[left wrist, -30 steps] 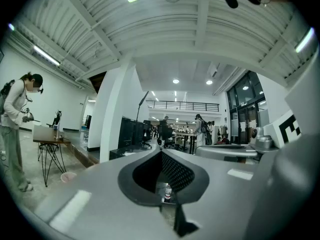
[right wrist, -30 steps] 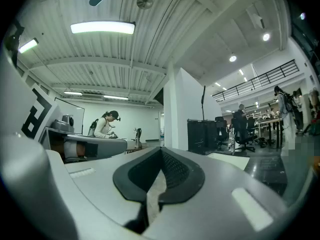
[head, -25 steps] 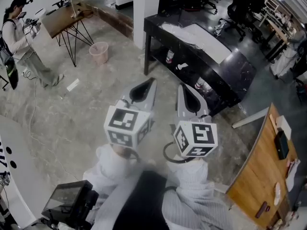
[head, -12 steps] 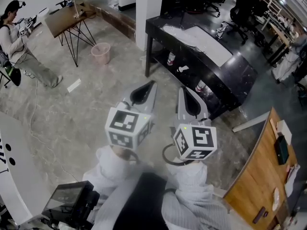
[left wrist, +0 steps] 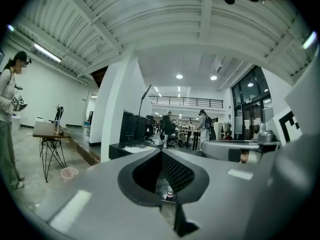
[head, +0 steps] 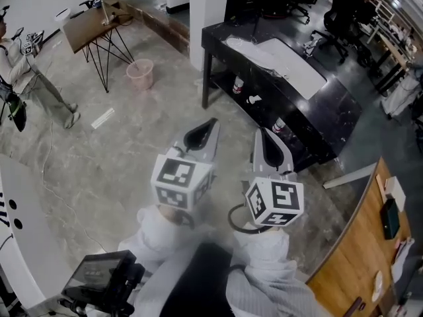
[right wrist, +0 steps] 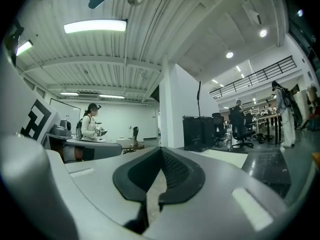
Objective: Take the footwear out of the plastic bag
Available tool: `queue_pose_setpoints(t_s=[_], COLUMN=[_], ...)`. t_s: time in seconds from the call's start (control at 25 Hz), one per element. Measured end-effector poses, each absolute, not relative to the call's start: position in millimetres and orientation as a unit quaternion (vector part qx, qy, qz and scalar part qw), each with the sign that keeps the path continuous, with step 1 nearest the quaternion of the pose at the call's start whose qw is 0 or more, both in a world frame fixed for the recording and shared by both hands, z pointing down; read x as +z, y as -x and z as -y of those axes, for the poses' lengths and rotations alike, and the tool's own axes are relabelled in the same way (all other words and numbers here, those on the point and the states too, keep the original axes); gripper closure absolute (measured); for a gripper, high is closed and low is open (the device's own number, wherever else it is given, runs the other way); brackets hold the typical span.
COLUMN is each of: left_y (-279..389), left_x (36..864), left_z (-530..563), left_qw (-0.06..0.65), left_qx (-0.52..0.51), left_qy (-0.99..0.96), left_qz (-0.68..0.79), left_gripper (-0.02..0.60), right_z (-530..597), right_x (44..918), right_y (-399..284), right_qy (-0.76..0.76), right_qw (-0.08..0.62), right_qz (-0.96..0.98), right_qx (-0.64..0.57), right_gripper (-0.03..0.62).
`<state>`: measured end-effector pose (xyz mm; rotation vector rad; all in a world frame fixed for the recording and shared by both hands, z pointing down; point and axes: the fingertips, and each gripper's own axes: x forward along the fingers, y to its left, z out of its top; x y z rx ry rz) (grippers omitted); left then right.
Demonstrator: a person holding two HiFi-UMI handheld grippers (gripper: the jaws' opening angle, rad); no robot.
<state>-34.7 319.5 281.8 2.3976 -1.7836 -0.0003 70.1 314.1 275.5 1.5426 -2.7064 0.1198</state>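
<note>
Both grippers are held up side by side over the stone floor, pointing toward a black table (head: 330, 104). My left gripper (head: 213, 121) is shut with nothing between its jaws; in the left gripper view (left wrist: 161, 151) the ribbed pads meet. My right gripper (head: 264, 132) is shut and empty too, its pads (right wrist: 161, 149) closed. On the table lies a pale crumpled plastic thing (head: 250, 49) beside a white sheet (head: 294, 65). I cannot make out any footwear. Small items (head: 254, 99) stand on the table's lower shelf.
A pink bin (head: 139, 73) stands by a small wooden table on wire legs (head: 92, 25). A person (head: 16, 65) stands at the far left. A white pillar (head: 205, 12) rises behind the black table. A curved wooden counter (head: 367, 243) is at the right.
Both grippers stay shut and side by side. The view has swung a little: the person at the left has slid toward the frame edge and the grippers sit slightly lower and further right.
</note>
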Motion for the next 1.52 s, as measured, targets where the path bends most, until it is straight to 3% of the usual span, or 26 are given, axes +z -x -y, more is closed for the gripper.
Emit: queue_pose_setpoints(t_s=[0.68, 1.32, 1.52], left_y=[61, 48, 46], left_x=[291, 373, 400], left_z=[-16, 235, 273], left_qw=[0.080, 0.160, 0.225], left_qx=[0.017, 0.080, 0.095], left_qy=[-0.836, -0.820, -0.822], left_qz=[0.543, 0.544, 0.515], left_gripper=[0.581, 0.581, 0.580], right_z=[-23, 219, 257], right_x=[281, 365, 393], right_y=[-52, -81, -83], right_qy=[-0.553, -0.542, -0.526], right_qw=[0.013, 0.066, 0.088], right_qz=[0.832, 0.826, 0.821], right_qx=[0.043, 0.139, 0.202], right_gripper=[0.582, 0.581, 0.580])
